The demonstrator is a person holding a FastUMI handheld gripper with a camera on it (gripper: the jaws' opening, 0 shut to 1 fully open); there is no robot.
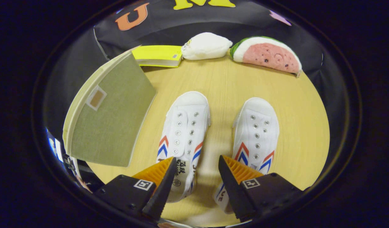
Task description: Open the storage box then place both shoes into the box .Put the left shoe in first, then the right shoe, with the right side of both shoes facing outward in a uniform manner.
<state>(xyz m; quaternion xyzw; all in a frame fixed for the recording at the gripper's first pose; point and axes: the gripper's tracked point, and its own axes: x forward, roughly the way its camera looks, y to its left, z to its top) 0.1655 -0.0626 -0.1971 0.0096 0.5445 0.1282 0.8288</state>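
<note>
gripper [197,167]: fingers spread wide, nothing held; hovering above the heel ends of both shoes, ridged pads facing inward
left shoe [184,133]: white canvas slip-on, metal eyelets, no laces, red and blue chevrons on the sides; flat on its sole, toe pointing away from the fingers, heel partly under the left finger
right shoe [256,133]: same make, parallel to its mate with a strip of bare table between; heel partly behind the right finger
storage box [109,114]: olive-green fabric-covered, pale edge trim, small tan label patch; sits left of the left shoe, lid looks closed, though the fisheye bend makes that hard to call
table [296,133]: light wood grain, smooth
why: shoes laid side by side, probably for easy pick-up in order; box close by for a short carry
task state: box apparently not opened, both shoes out
clutter: yellow book [158,56], white plush [206,46], watermelon-slice plush [266,54] along the far table edge
</note>
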